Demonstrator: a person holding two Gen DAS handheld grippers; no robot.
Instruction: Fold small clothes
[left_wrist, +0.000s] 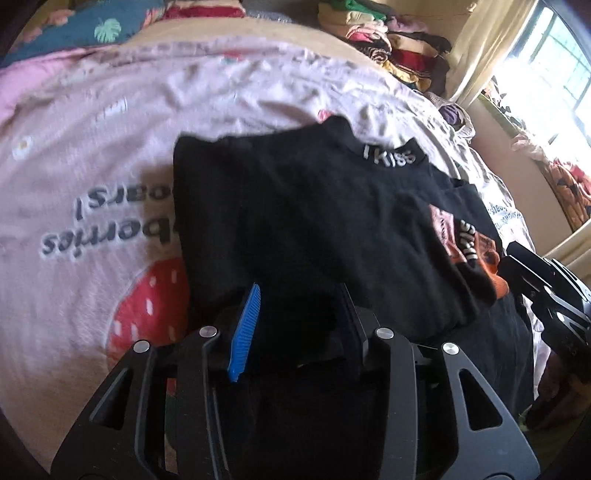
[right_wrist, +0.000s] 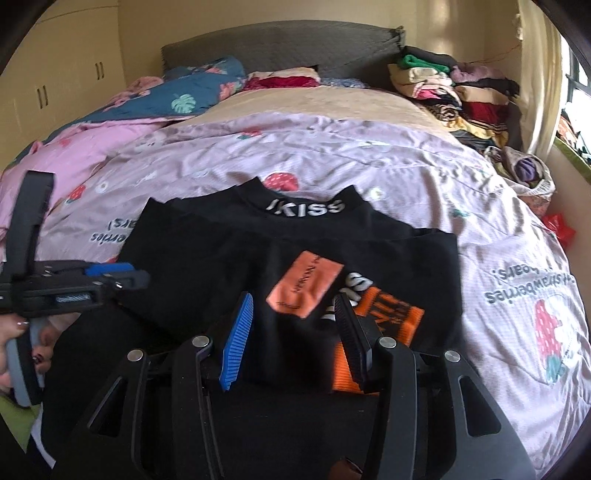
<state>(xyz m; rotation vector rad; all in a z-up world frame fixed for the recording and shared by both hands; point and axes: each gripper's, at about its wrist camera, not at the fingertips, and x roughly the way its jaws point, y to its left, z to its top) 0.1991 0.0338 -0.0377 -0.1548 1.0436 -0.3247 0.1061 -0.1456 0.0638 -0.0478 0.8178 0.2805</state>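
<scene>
Black top (right_wrist: 258, 243) soft, limp, light on bed (right_wrist: 369, 162); take near hem corners; left gripper (left_wrist: 295, 325), right gripper (right_wrist: 291, 332) fingers spread, pinching nothing

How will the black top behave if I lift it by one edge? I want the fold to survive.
The black top looks like soft knit lying limp on the quilt, so it would probably droop and unfold. The loose orange tag may flop. It seems light, likely dragging rather than sliding.
</scene>
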